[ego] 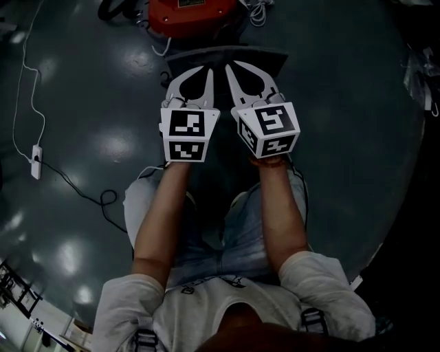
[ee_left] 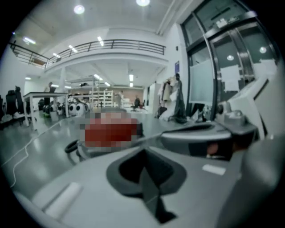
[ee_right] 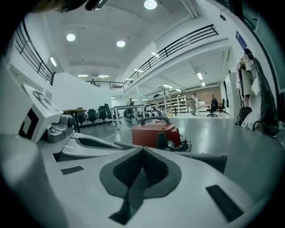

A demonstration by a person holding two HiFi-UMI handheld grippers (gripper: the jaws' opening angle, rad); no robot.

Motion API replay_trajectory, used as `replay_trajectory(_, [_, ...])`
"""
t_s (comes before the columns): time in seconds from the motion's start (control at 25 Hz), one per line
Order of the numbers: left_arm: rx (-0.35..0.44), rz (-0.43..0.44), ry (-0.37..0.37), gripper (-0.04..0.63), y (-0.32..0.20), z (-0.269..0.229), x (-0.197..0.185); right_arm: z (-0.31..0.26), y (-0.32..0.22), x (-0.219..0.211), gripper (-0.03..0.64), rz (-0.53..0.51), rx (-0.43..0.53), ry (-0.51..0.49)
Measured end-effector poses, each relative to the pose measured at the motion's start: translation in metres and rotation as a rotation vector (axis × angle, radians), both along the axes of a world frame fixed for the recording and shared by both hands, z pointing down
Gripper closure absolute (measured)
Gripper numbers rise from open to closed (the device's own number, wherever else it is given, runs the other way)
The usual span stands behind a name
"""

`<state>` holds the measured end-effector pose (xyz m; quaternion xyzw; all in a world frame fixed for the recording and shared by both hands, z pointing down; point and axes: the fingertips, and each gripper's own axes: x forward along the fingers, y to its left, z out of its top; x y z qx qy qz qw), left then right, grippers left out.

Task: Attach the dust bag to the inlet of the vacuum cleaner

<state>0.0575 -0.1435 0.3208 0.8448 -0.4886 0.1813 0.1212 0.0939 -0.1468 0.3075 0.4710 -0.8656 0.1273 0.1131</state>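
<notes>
Facing red vacuum cleaner (ego: 192,15), left tongs (ego: 208,69) and right tongs (ego: 229,67) sit closed.

We see the red vacuum cleaner (ego: 192,17) cut off at the far edge and the dust bag (ego: 268,58) partly hidden.

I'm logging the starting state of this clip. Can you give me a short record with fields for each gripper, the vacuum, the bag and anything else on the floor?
left gripper: jaws shut, nothing held
right gripper: jaws shut, nothing held
vacuum cleaner: red, on the floor ahead of both grippers
dust bag: likely the dark grey flat piece between grippers and vacuum, untouched
power strip: white, on the floor at left
</notes>
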Motion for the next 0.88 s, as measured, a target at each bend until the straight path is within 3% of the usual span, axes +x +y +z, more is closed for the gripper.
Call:
replay_trajectory(0.12, [0.001, 0.002, 0.029, 0.592, 0.001, -0.006, 0.0, 0.0, 0.002, -0.004, 0.604, -0.007, 0.019, 0.046])
replay_trajectory(0.44, [0.013, 0.004, 0.02, 0.592, 0.009, -0.008, -0.001, -0.009, 0.013, -0.004, 0.606, 0.011, 0.013, -0.022])
replay_trajectory(0.88, [0.022, 0.007, 0.022, 0.591, 0.008, -0.011, -0.007, -0.007, 0.006, 0.002, 0.606, 0.044, 0.011, -0.027])
